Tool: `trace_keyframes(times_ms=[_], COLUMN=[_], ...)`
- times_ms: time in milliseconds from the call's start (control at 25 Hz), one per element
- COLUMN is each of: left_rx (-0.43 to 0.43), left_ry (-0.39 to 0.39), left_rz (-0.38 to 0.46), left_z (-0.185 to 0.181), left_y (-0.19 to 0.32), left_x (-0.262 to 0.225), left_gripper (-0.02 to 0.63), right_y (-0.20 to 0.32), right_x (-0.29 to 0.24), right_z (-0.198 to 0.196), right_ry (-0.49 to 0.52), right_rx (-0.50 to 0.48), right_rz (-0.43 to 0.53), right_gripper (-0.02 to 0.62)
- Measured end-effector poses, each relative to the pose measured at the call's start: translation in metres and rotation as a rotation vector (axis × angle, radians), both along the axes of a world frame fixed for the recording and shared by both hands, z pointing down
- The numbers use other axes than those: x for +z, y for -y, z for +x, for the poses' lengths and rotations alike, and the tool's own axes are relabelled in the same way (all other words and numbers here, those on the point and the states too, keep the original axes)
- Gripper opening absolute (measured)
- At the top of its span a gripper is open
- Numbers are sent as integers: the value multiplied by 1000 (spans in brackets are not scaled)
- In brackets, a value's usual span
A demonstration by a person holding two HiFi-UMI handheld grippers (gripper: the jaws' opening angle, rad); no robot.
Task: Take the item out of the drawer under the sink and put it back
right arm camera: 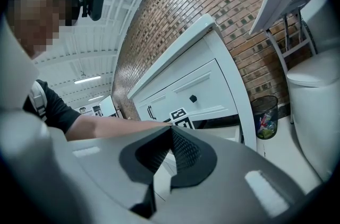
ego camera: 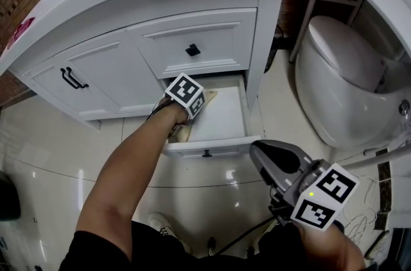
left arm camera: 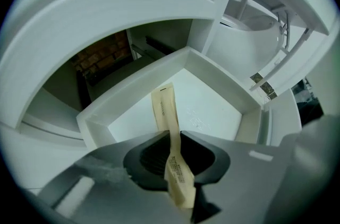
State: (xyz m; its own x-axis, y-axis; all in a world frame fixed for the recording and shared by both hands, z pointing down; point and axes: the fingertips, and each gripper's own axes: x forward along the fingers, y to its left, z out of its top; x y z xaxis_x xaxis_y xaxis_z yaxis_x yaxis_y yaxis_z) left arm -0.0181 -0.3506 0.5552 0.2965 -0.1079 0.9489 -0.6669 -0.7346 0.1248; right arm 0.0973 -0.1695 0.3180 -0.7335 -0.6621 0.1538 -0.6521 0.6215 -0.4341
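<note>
The low drawer under the sink stands pulled out from the white vanity. My left gripper reaches steeply down into its left part; the marker cube and the hand hide the fingertips in the head view. In the left gripper view, the left gripper is shut on a thin beige paper packet. The packet's far end sticks out over the white drawer bottom. A beige corner of the packet shows beside the cube. My right gripper hangs shut and empty over the floor in front of the drawer, its jaws meeting.
Above the open drawer is a shut drawer with a black knob; left of it, a cabinet door with a black handle. A white toilet stands to the right. A small bin sits by the brick wall. Cables lie on the floor.
</note>
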Motion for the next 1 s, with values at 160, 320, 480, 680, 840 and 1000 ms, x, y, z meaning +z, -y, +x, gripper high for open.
trace_keyframes(times_ms=[160, 320, 480, 680, 840, 1000], left_rx=[34, 62, 44, 20, -11, -57], left_ry=[-36, -88, -166, -290, -375, -470], left_rz=[51, 129, 232, 321, 400, 488], left_z=[5, 13, 13, 8, 1, -11], left_y=[-2, -4, -9, -26, -34, -48], left_x=[-16, -40, -74, -114, -148, -187], left_gripper=[62, 57, 55, 55, 54, 54], right_y=[-2, -5, -8, -11, -15, -17], right_x=[-1, -4, -9, -10, -13, -14], right_z=[-2, -5, -9, -15, -19, -23], right_ry=[9, -6, -3, -22, -22, 14], right_rx=[5, 1, -2, -6, -2, -1], right_rz=[-5, 13, 30, 47, 60, 46], right_gripper=[5, 5, 5, 5, 5, 5])
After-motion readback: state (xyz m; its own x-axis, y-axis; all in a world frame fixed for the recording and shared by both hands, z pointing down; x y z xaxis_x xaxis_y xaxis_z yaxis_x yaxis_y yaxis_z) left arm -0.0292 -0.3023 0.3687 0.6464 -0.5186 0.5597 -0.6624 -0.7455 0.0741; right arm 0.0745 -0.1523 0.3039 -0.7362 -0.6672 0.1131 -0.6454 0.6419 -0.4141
